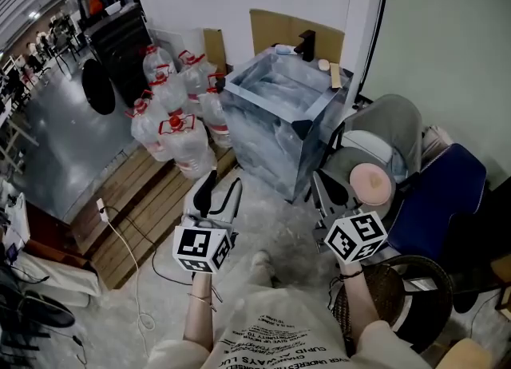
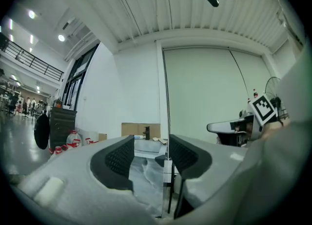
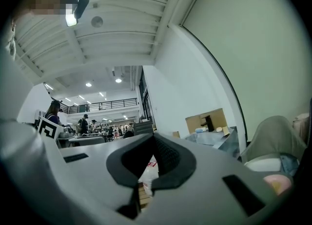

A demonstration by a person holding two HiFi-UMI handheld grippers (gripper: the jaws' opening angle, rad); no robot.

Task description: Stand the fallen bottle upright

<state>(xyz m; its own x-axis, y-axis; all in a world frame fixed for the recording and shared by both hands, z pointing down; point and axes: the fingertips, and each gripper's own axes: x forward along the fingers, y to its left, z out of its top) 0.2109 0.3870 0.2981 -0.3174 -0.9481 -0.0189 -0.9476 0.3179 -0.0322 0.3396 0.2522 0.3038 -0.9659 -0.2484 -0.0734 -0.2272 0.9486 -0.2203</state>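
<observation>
The left tool (image 1: 219, 188) is held level above the floor (image 1: 271, 228). Its jaws stand apart with nothing between them; in the left gripper view (image 2: 150, 143) only the tank (image 2: 146, 150) shows through the gap. The right tool (image 1: 328, 189) is also held level, to the right of the left one and well apart from it. Its jaw tips are together and hold nothing (image 3: 153, 139). The bottles (image 1: 172, 108), large clear ones with red caps, stand in a tight cluster at the far end of the pallet (image 1: 140, 208), just left of the tank (image 1: 275, 120). Those whose caps show stand cap-up; whether any bottle lies on its side cannot be told. The nearest bottle (image 1: 190, 150) is upright, just ahead of the left tool's jaws and clear of them. A white cable (image 1: 128, 251) runs across the pallet onto the floor. A grey chair (image 1: 395, 128) stands ahead of the right tool, beside the tank.
</observation>
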